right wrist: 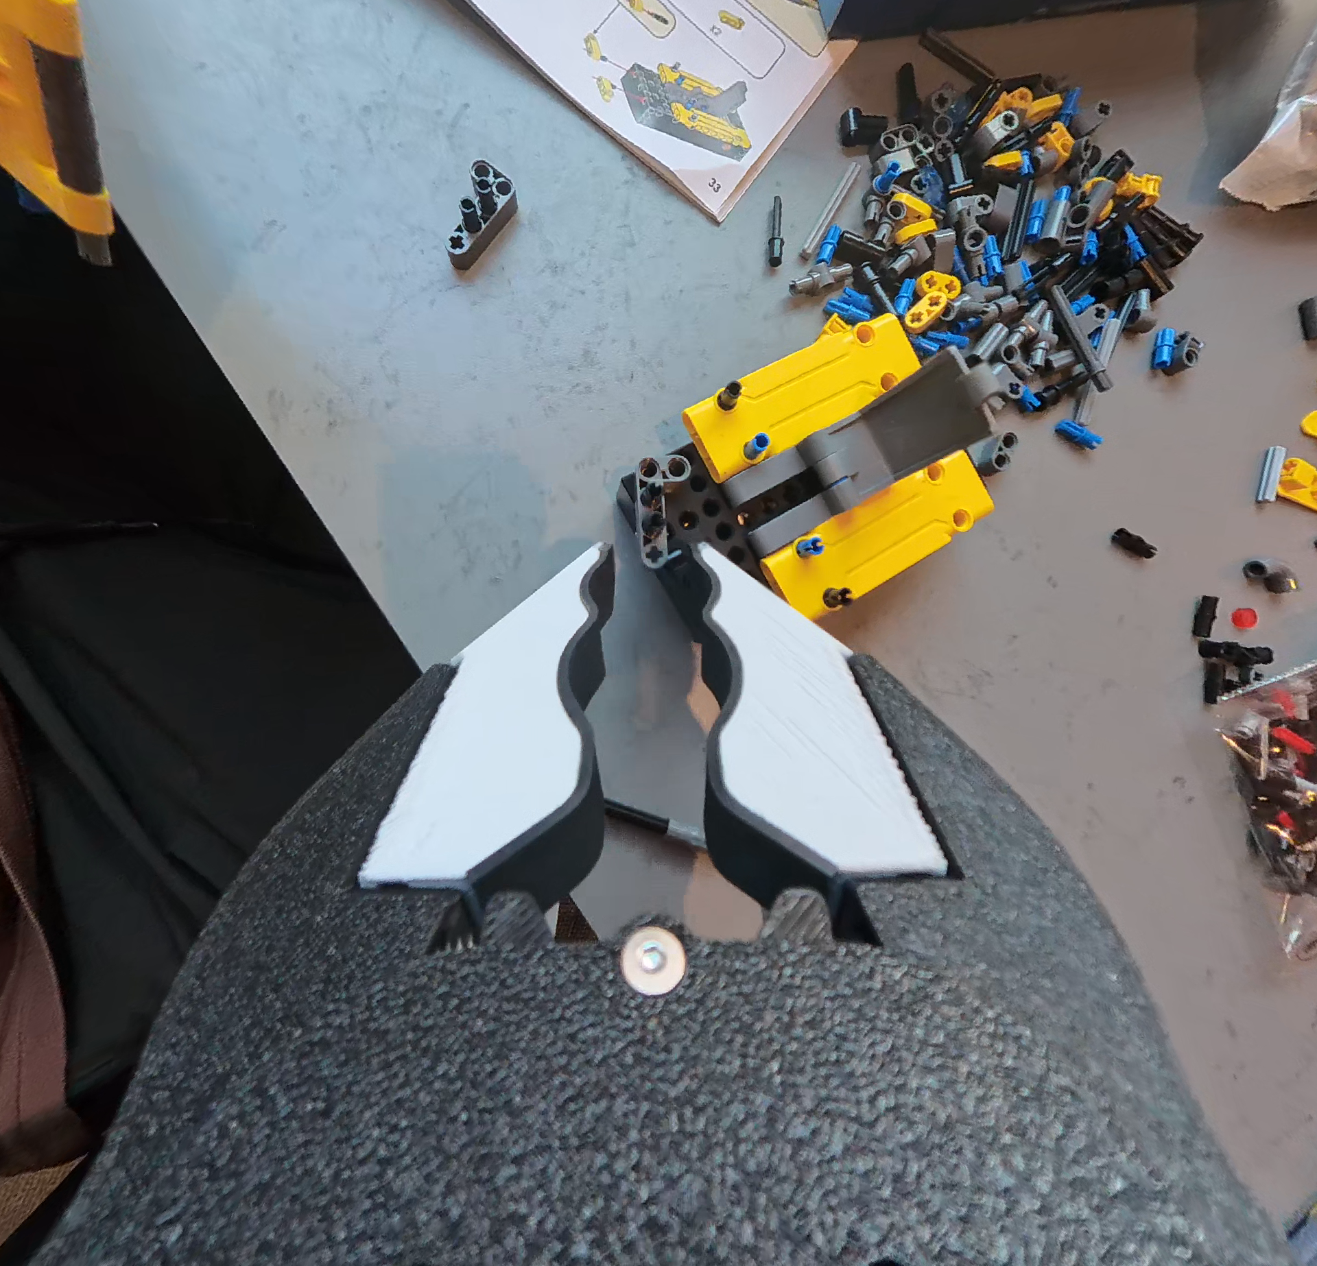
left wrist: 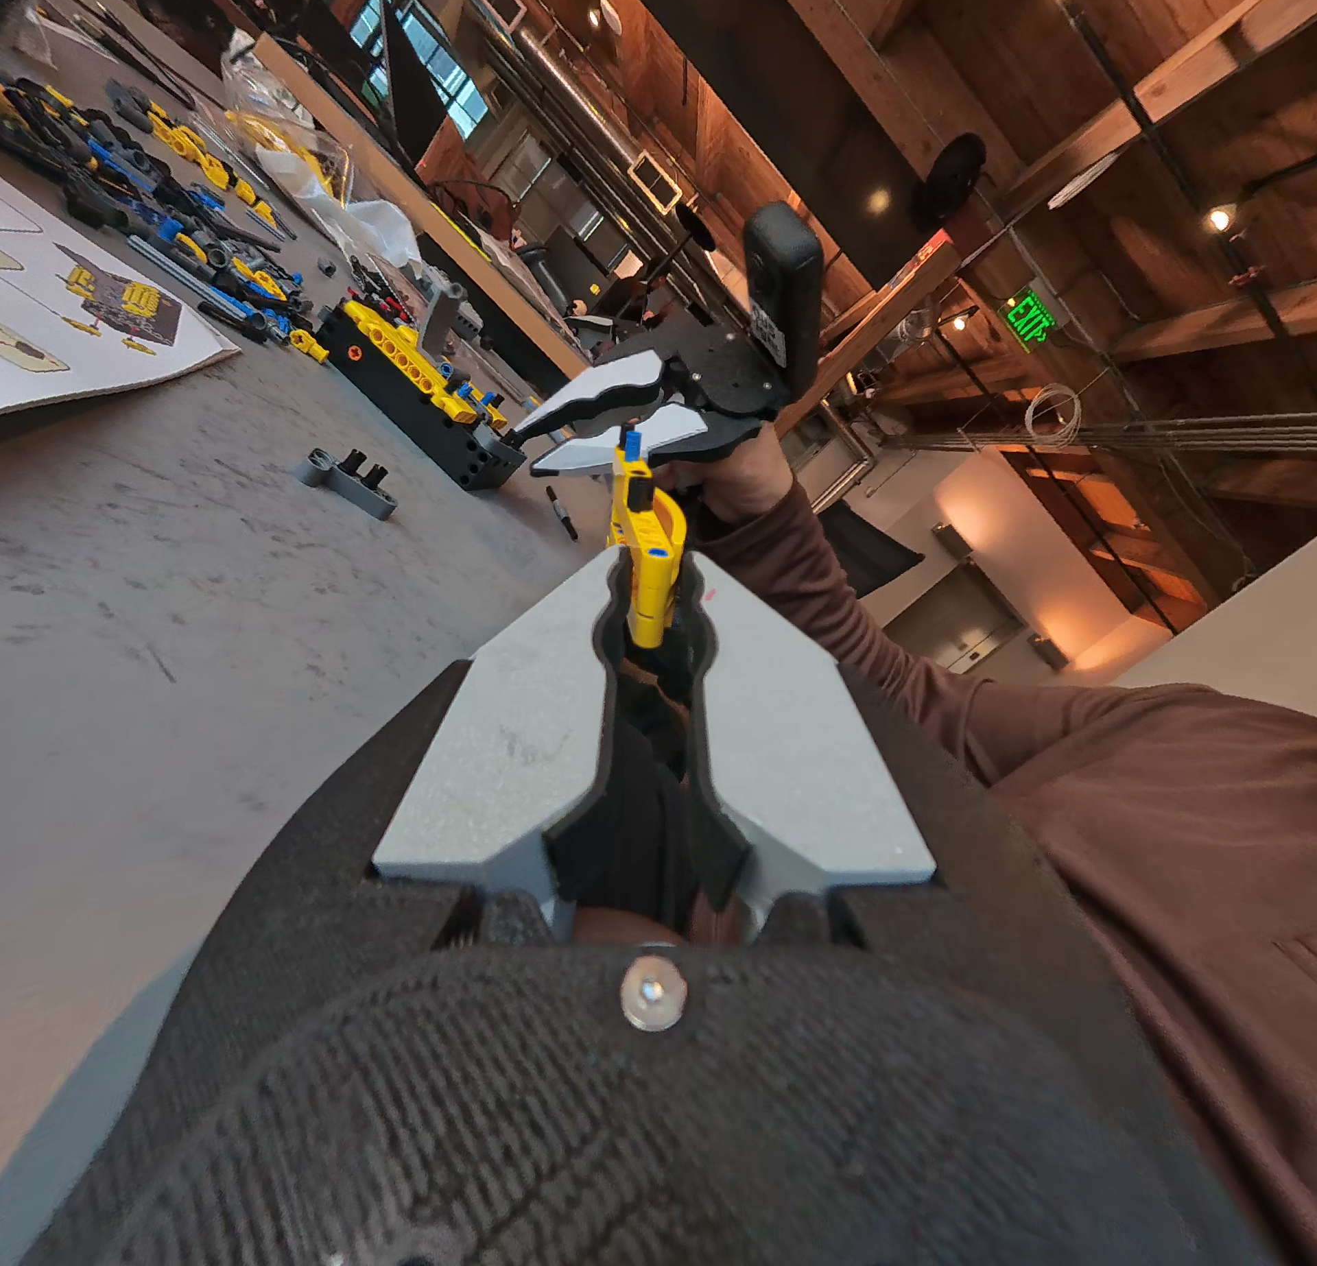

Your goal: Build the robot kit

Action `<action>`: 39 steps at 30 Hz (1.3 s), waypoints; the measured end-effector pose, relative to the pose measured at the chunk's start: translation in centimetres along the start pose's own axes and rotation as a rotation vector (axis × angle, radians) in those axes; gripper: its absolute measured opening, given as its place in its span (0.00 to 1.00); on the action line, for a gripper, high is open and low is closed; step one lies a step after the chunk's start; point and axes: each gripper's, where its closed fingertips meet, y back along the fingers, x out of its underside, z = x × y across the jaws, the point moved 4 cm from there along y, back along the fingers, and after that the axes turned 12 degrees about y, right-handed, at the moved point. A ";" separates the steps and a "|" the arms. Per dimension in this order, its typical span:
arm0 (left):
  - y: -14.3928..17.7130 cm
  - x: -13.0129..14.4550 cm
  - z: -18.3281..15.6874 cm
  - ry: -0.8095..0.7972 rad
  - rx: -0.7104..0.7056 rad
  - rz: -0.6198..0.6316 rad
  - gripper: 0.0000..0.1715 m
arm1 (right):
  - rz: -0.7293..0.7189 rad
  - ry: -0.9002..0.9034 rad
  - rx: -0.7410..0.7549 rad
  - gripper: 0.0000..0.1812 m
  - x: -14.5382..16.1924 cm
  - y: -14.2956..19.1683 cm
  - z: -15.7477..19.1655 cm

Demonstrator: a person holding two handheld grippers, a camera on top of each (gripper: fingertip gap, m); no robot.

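Wooden beams and ceiling lamps show only in our left wrist view, where the left gripper (left wrist: 650, 590) pinches a yellow part (left wrist: 647, 555) above the grey worktop (left wrist: 214, 626). Our right gripper (right wrist: 652, 555) holds its jaws spread around a small grey beam (right wrist: 656, 512) on the yellow-and-black assembly (right wrist: 834, 476).

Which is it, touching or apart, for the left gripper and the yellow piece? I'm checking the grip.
Touching. The left wrist view shows the left gripper with its fingers closed on the yellow piece, whose lower end sits pinched between them.
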 end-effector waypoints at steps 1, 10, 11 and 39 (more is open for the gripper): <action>0.1 -0.2 0.0 0.017 0.010 -0.011 0.06 | -0.003 -0.002 0.005 0.11 0.2 0.2 -0.1; 0.4 -0.7 -0.2 0.200 0.131 -0.067 0.06 | 0.019 0.013 0.067 0.11 2.1 0.7 -0.6; 0.4 -0.7 -0.1 0.190 0.124 -0.064 0.06 | 0.016 0.016 0.074 0.10 2.1 0.8 -0.6; 0.1 0.0 0.0 0.136 0.086 -0.009 0.06 | 0.083 -0.217 0.268 0.09 5.3 0.7 -7.5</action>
